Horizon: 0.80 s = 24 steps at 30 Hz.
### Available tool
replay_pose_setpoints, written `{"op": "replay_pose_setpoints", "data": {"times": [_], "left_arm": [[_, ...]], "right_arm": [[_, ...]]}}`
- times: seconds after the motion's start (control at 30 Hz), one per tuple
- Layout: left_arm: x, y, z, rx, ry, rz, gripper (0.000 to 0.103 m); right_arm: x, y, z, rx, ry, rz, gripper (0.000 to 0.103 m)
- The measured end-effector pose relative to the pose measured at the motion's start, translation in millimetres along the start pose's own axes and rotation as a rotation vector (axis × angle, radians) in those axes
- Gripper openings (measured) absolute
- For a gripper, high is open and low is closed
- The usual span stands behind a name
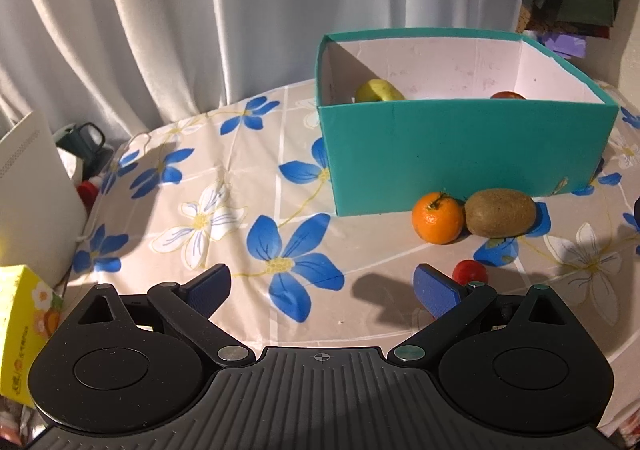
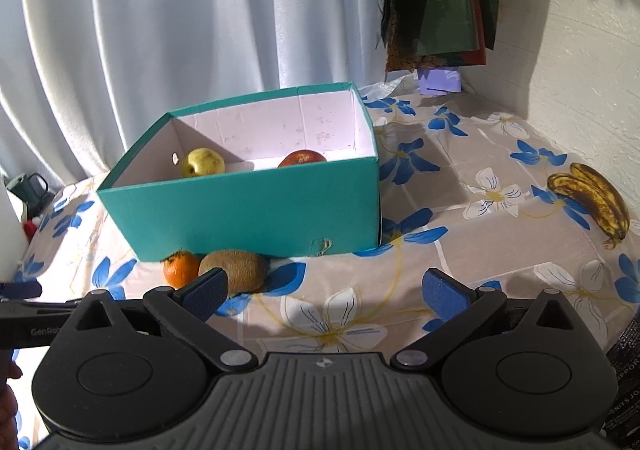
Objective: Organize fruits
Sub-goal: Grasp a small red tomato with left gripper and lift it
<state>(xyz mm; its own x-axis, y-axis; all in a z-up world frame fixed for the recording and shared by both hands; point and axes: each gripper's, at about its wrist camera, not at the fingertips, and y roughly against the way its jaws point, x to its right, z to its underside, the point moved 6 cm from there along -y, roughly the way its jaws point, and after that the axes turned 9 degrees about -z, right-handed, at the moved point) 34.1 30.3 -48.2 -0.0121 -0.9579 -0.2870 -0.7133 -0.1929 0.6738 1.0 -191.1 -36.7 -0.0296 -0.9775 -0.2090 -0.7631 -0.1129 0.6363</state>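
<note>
Left wrist view first: the left gripper [image 1: 322,288] is hovering low over the flowery tablecloth [image 1: 224,186] with its blue pads spread wide and nothing between them. Ahead and to the right sits the teal box [image 1: 460,154], with a yellow apple [image 1: 378,91] and something red [image 1: 507,95] peeking over the front wall. Right in front of the box, an orange [image 1: 438,217] and a kiwi [image 1: 500,213] are touching each other, and there's a small red fruit [image 1: 470,272], maybe a cherry tomato, just beside the right pad. Right wrist view: the right gripper [image 2: 324,288] is also wide open and empty, and from here the box [image 2: 256,206] clearly holds the apple [image 2: 203,162] and a red fruit [image 2: 303,159], probably another apple. The orange [image 2: 180,268] and kiwi [image 2: 236,268] sit just past its left pad, and spotty bananas [image 2: 592,198] lie well off to the right near the wall [image 2: 580,50]. My guess is the next pick is the kiwi or orange. Since they're touching, I'd come in from the free side so one pad doesn't shove the neighbour away, squeeze the kiwi across its short width, go gentle, then lift clear over the box wall before letting go.
</note>
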Motion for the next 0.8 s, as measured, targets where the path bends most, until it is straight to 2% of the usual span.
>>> {"op": "replay_pose_setpoints", "data": {"times": [0.13,0.23,0.3,0.4,0.6,0.7,0.77,0.8], "left_arm": [[26,1,11,0.063,-0.096,0.007,0.100],[47,-2,19,0.071,-0.167,0.039,0.088],[56,-1,19,0.087,-0.170,0.078,0.088],[66,-1,20,0.082,-0.171,0.138,0.074],[77,-12,29,0.000,-0.152,0.243,0.062],[80,-14,27,-0.006,-0.148,0.257,0.049],[82,-15,26,-0.014,-0.143,0.273,0.029],[82,-14,26,-0.023,-0.137,0.288,0.029]], "right_arm": [[0,5,8,0.030,0.004,-0.013,0.103],[1,11,9,0.066,0.001,-0.017,0.103],[2,15,8,0.085,0.003,-0.011,0.103],[4,19,7,0.095,0.004,0.003,0.103],[14,20,8,0.087,-0.021,0.032,0.103],[17,20,8,0.086,-0.031,0.041,0.103],[16,20,9,0.084,-0.028,0.045,0.103],[16,19,8,0.083,-0.027,0.047,0.103]]}}
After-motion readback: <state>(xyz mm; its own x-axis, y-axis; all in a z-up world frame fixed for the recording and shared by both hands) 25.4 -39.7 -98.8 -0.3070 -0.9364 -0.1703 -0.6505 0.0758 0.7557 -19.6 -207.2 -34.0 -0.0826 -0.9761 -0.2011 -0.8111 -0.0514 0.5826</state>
